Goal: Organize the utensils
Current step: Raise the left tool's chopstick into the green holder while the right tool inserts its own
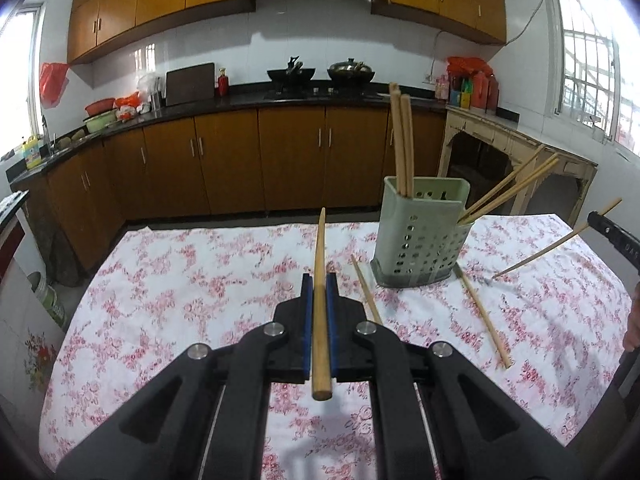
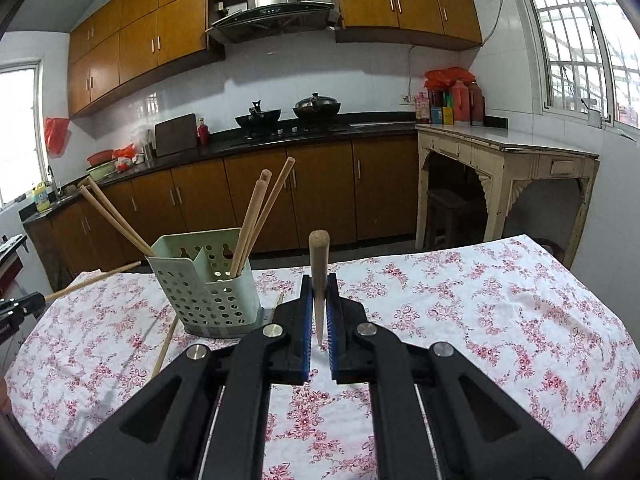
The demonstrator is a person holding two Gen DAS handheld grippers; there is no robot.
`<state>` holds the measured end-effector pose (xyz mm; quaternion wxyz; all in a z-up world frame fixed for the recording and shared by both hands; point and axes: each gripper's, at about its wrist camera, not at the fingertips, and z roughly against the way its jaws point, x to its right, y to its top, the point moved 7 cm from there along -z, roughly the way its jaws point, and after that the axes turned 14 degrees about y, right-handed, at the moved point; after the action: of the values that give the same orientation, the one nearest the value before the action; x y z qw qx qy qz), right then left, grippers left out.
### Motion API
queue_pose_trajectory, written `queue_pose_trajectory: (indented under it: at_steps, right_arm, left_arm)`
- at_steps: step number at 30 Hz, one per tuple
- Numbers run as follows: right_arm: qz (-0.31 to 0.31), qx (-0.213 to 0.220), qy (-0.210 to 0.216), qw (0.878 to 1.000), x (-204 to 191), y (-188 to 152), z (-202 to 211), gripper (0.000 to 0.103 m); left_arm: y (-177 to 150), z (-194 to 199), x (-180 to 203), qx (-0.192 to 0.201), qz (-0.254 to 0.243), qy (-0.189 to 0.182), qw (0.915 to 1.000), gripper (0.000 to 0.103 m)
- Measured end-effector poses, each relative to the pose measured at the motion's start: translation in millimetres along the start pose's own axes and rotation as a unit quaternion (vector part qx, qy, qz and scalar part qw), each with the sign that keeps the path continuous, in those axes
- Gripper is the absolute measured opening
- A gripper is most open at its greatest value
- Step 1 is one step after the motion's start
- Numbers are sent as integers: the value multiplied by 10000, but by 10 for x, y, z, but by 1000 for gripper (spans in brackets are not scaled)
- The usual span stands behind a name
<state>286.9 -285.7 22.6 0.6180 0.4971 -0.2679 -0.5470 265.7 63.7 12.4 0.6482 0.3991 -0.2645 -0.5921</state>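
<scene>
Fingers of our left gripper [image 1: 319, 292] pinch a pale wooden chopstick [image 1: 319, 304] lengthwise: its thick blunt end juts back toward the camera, its tapered tip points to 12 o'clock over the floral tablecloth [image 1: 200, 280]. Our right gripper [image 2: 319, 292] clamps another chopstick [image 2: 319, 276] near its pointed tip, the round butt rising upright above the blue pads [image 2: 306, 320]. At 10 o'clock from the right fingers stands the green perforated chopstick holder [image 2: 208, 292], several sticks leaning in its compartments. Two loose chopsticks [image 1: 484, 320] lie on the cloth beside its base.
</scene>
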Motion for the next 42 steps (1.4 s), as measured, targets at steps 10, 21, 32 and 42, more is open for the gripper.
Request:
queue_pose_trajectory:
  at_steps: [10,21,32,42]
  right_arm:
    - [-14,11,1,10000,3,16,9,7]
    - [-22,78,3,10000,-13,82,28,7]
    - [-150,207,411,9988,-147,420,248,7]
    - [-45,622,1016,9929,-473,1075,573,7]
  left_arm:
    - [18,-33,-64,-19,123,23,9999,8]
    - [66,-1,-102,69,272,-2,9996,8]
    - [436,399,-32,435,286,-377,9979,7]
    - [1184,1038,378,1105,222,-935,9892,7]
